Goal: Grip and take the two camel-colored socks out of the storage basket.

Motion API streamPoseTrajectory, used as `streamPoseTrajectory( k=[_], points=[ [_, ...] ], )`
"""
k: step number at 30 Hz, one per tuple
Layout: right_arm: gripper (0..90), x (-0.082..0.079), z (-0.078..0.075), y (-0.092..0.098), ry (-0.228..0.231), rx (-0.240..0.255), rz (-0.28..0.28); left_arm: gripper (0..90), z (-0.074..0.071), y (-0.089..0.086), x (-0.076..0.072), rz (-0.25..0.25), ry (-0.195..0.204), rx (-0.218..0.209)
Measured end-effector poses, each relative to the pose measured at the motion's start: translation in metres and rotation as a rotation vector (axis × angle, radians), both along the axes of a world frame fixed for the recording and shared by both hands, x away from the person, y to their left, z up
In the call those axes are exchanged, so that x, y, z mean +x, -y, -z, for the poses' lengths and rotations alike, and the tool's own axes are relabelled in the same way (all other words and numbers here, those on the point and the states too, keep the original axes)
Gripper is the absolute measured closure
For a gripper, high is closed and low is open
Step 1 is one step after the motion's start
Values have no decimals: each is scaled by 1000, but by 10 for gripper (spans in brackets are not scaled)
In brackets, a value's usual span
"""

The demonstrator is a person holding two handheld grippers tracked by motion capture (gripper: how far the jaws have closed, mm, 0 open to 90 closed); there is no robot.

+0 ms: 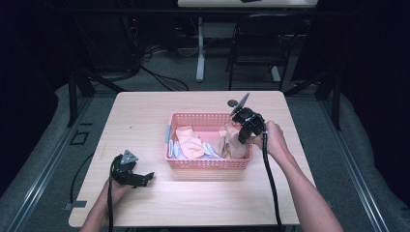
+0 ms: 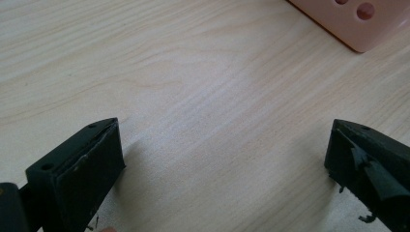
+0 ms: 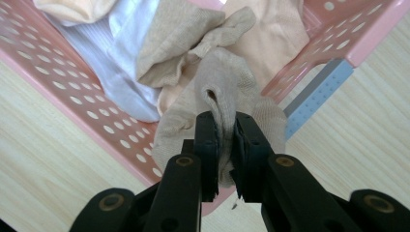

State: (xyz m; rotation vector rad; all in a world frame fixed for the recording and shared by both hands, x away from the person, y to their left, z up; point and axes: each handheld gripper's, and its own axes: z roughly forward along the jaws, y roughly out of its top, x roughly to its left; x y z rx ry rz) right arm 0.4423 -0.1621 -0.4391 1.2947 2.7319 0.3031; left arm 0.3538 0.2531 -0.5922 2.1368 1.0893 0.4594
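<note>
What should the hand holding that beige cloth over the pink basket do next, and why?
Probably lift a little higher. The right gripper is shut on the beige cloth, but the cloth's lower folds hang inside the pink basket among the other clothes. Raising it should free it from the pile before carrying it sideways. The left gripper rests open on the table.

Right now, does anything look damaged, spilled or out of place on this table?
Only small things. The left gripper rests open on the table, and one of its fingers has a torn, ragged pad. The beige sock is pinched by the right gripper over the pink basket. Nothing spilled.
</note>
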Motion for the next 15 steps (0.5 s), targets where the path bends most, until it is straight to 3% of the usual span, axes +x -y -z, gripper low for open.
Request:
streamPoseTrajectory(
  k=[4, 15],
  points=[
    [815, 0, -9, 3, -3, 5, -1, 0, 0, 0, 0, 0, 0, 0],
    [825, -6, -33, 5, 44, 26, -9, 0, 0, 0, 0, 0, 0, 0]
  ],
)
